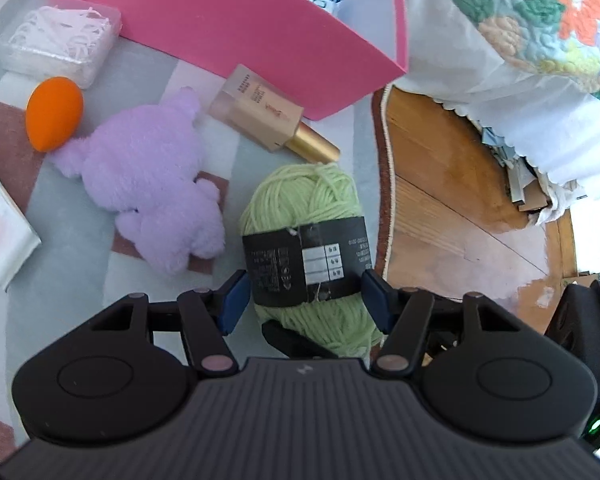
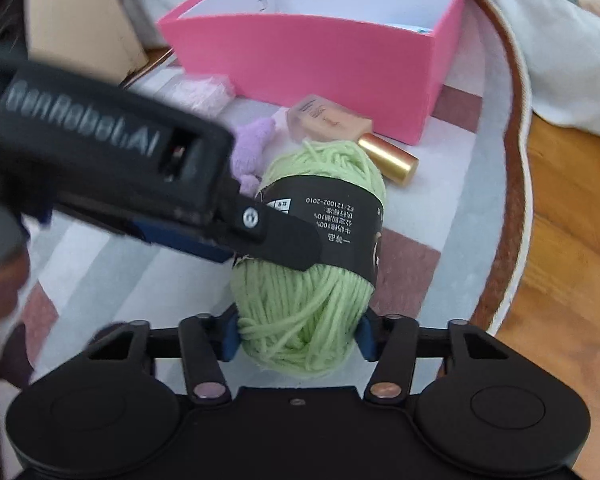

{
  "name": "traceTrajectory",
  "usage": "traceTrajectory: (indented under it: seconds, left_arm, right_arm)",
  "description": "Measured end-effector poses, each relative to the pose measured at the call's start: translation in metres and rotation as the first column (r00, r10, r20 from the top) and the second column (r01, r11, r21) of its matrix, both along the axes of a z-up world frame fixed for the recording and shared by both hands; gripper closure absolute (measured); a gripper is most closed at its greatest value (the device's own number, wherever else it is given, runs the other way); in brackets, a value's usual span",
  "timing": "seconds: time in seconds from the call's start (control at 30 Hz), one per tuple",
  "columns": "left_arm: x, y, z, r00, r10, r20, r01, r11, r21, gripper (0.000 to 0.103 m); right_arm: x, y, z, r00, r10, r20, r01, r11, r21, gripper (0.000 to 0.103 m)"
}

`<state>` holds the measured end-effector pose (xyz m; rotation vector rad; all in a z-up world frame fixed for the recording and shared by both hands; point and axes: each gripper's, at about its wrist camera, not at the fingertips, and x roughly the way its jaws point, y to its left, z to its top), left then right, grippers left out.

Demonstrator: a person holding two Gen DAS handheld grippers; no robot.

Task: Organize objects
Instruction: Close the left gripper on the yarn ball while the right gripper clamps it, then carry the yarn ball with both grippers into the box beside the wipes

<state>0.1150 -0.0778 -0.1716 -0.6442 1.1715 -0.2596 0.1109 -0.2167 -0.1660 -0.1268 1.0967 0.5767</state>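
Observation:
A pale green yarn skein with a black paper band lies on a striped rug. My left gripper straddles the band, its blue pads pressed against both sides. In the right wrist view my right gripper is shut on the skein's near end, the pads denting the wool. The left gripper's finger crosses the band from the left. An open pink box stands just beyond the yarn, with a printed packet inside.
A purple plush toy, an orange egg-shaped sponge, a beige bottle with a gold cap, a clear box of white picks and a tissue pack lie on the rug. Right of it are wooden floor and a floral bedspread.

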Motion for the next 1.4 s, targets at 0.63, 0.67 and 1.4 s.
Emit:
traceTrajectory:
  seconds: [0.63,0.67,1.4]
  left_arm:
    - [-0.053,0.02,0.145,0.968,-0.142,0.207,0.107,0.98,0.17,0.055]
    - [-0.056,0.022,0.156,0.964,-0.14,0.225,0.1,0.978,0.181,0.055]
    - [0.001,0.059,0.249,0.908,-0.178,0.379,0.018,0.921,0.389,0.055]
  right_arm:
    - [-0.053,0.028,0.125,0.989,-0.082,0.121,0.067,0.99,0.12,0.051]
    - [-0.055,0.03,0.131,0.988,-0.08,0.133,0.063,0.99,0.13,0.051]
    - [0.02,0.079,0.208,0.947,-0.033,0.32,-0.042,0.973,0.227,0.051]
